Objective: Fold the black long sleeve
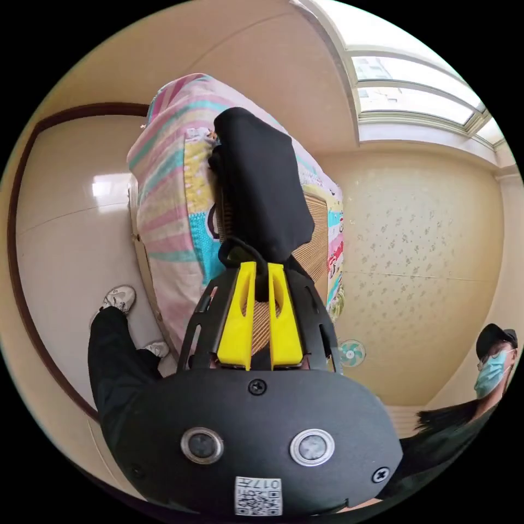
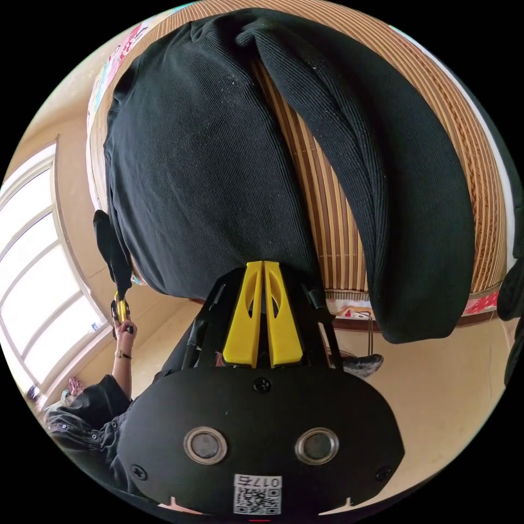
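Observation:
The black long sleeve [image 2: 207, 164] lies over a bamboo mat [image 2: 327, 207] on a bed. One sleeve [image 2: 404, 191] droops past the bed's edge. My right gripper [image 2: 263, 268] is shut on the garment's near hem, yellow jaws pressed together. In the left gripper view, my left gripper [image 1: 261, 275] is shut on a bunched corner of the black long sleeve [image 1: 262, 180], which stretches away toward the bed. The left gripper [image 2: 121, 311] also appears in the right gripper view, held in a hand, with black cloth rising from it.
The bed has a pink striped patterned sheet [image 1: 169, 191]. A person's dark trouser leg and white shoes [image 1: 120, 299] stand on the tiled floor beside it. Another person [image 1: 491, 360] stands by the wall near a small fan [image 1: 351, 352]. Windows [image 2: 38, 262] are bright.

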A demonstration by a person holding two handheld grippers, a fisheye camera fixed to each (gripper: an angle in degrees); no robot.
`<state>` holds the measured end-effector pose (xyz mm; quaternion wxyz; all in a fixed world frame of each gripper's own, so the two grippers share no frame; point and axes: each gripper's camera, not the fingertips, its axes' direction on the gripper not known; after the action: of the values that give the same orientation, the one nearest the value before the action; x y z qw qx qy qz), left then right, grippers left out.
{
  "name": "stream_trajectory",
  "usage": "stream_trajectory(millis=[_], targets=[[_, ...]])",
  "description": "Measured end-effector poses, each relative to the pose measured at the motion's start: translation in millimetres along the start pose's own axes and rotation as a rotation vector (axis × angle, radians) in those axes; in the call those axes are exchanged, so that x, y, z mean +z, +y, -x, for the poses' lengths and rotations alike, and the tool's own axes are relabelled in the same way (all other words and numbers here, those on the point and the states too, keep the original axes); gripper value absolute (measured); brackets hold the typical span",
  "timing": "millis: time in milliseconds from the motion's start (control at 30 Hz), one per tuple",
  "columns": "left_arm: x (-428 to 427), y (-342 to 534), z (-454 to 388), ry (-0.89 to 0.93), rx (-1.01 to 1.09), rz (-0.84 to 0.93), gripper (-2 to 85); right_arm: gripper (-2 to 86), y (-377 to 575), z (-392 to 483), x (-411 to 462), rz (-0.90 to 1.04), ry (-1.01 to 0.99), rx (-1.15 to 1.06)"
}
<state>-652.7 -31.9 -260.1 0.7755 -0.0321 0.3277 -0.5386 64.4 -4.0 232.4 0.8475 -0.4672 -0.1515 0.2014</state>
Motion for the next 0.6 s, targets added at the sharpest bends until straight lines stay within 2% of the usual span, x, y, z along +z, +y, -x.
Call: stream_trajectory(millis=[67,167,300,367,500,600], targets=[[-28.4,7.3,-51.9,0.143,0.110,-0.025,4.6,0.3,1.9,-7.1,-1.0,-0.007,0.002,0.006],[-52.1,13.6,-134.6,0.205,0.307,-0.061,4.5,0.4,4.2,-15.1,-1.2,-0.019,0.006,0.029],[-20.1,19.5,-228.5,0.307,0.538,-0.031,4.6,0.7,7.5,-25.2,-2.9,-0.023,-0.001,0.058],[38.1,43.5,-288.6,0.367,0.711,0.092,4.6,1.3,12.1,-38.3,-6.8,-0.025,-0.055,0.092],[152.5,123.6,-337.1,0.404,0.846,0.328,5.0,3.0,31.3,-73.3,-12.3,-0.086,-0.224,0.168],[245.5,216.8,-334.3,0.294,0.918,0.523,5.6,4.6,59.0,-118.4,-10.3,-0.175,-0.432,0.295]])
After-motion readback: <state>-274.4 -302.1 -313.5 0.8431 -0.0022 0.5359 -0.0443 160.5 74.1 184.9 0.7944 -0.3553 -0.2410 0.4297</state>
